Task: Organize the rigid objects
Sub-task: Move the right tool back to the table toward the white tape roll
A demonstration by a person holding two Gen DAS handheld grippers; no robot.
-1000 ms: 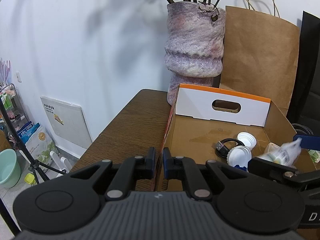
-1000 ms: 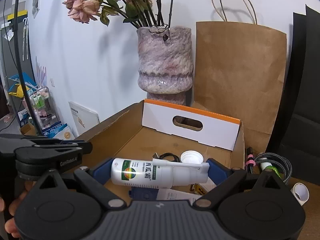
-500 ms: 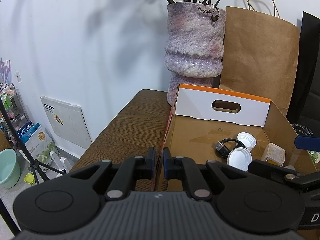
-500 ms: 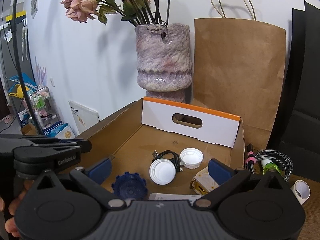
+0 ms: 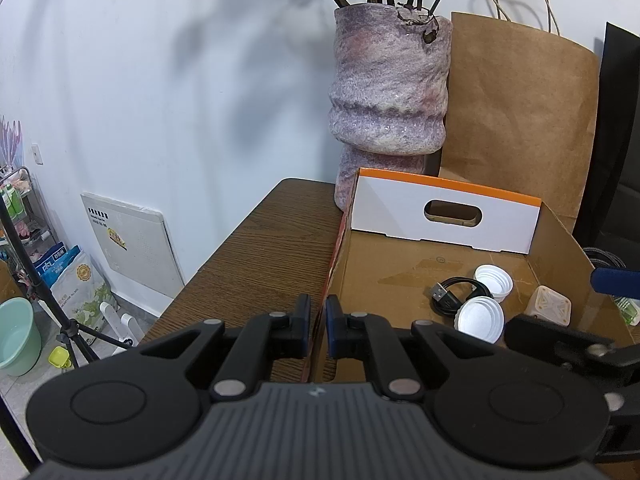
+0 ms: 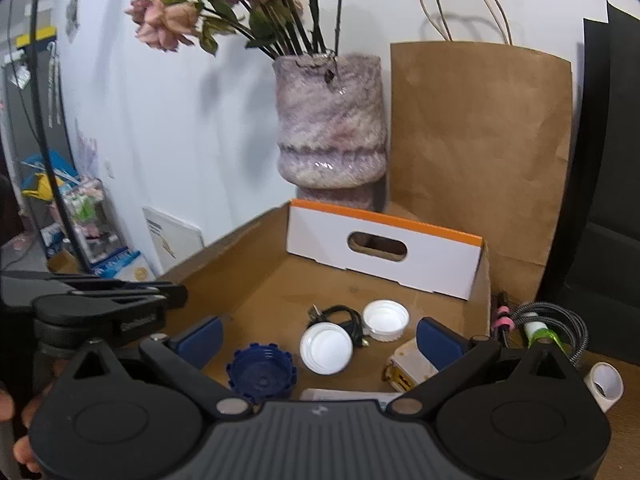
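**A:** From the left wrist view, why is the left gripper (image 5: 314, 330) parked on the box's edge?

**B:** Its jaws are pressed together on the near left wall of the cardboard box (image 5: 335, 256), one finger outside and one inside. My guess is it steadies the box so it cannot slide on the wooden table (image 5: 256, 248) while things go in.

**A:** And inside the box, from there?

**B:** Two white caps (image 5: 480, 317), one nearer and one just behind it, a coiled black cable (image 5: 456, 292) touching them, and a small cream cube (image 5: 548, 306) near the right wall. The right tool's blue pad pokes in at the right edge.

**A:** Now the right wrist view.

**B:** The right gripper (image 6: 320, 338) hangs over the box with its jaws spread wide and nothing between them. It looks free to fetch the next item.

**A:** Contents from that side?

**B:** A dark blue ridged lid (image 6: 262, 376) lies nearest, beside the white caps and cable. The cream cube sits by the right finger. A white labelled item (image 6: 348, 395) lies mostly hidden under the tool; I cannot tell what it is.

**A:** Anything left outside?

**B:** A braided cable bundle (image 6: 556, 328) and a small white tube (image 6: 606, 385) lie on the table just right of the box.
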